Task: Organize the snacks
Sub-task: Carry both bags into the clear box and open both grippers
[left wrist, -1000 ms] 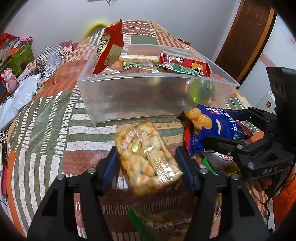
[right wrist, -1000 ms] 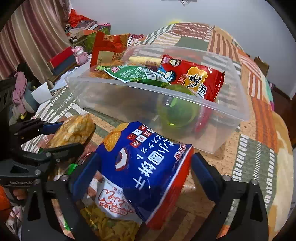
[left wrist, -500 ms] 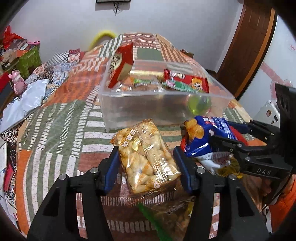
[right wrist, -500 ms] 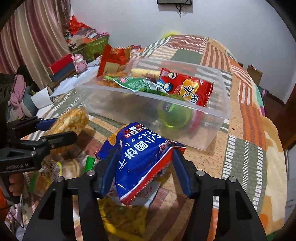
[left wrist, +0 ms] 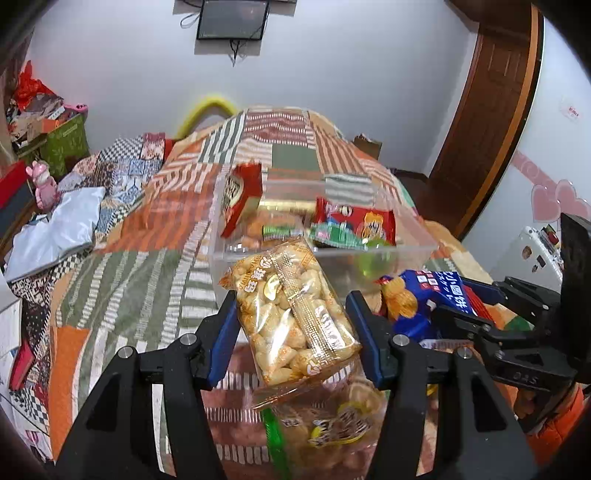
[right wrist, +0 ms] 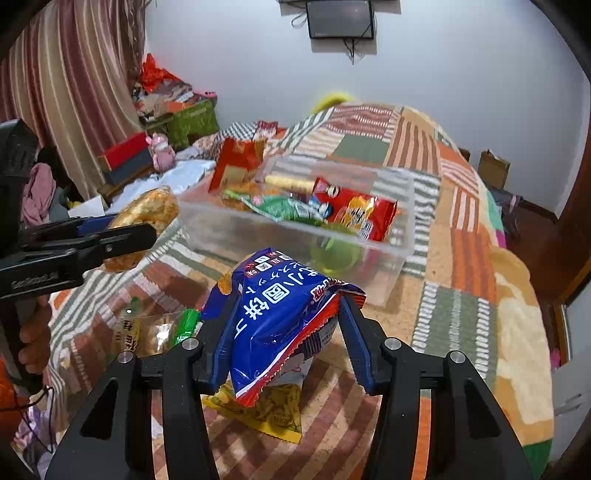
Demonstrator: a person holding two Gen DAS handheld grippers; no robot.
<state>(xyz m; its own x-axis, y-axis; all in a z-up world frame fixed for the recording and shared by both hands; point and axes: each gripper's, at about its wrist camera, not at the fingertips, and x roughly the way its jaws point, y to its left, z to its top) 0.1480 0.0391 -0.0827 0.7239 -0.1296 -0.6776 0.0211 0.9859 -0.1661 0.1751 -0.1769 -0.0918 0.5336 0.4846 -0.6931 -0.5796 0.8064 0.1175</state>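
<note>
Holding stock as follows: left gripper, blue pads pressed on both sides of a clear bag of puffed snacks, the bag raised off the bedspread and tilted, its top toward the clear plastic bin. Right gripper, jaws having just been closing, now clamped on a blue chip bag, which is crumpled between the pads and lifted above the cover; the same blue bag shows at the right of the left wrist view, with the right gripper seen there from the side. Clear plastic bin: sits on the patchwork bedspread, beyond both grippers, near the middle of the bed. Contents of bin: one red packet standing upright at the far left corner; one red chip bag lying at the right; one green wrapper in the middle; one green ball seen through the near wall; one pale yellow stick pack toward the far side. Loose stock on the bedspread, near side: one yellow snack bag under the blue bag, and one clear bag with a green strip to its left. Person's hand on the left gripper's handle, at the left edge. Background: black screen on the far wall, striped curtain at the left, wooden door at the right.
</note>
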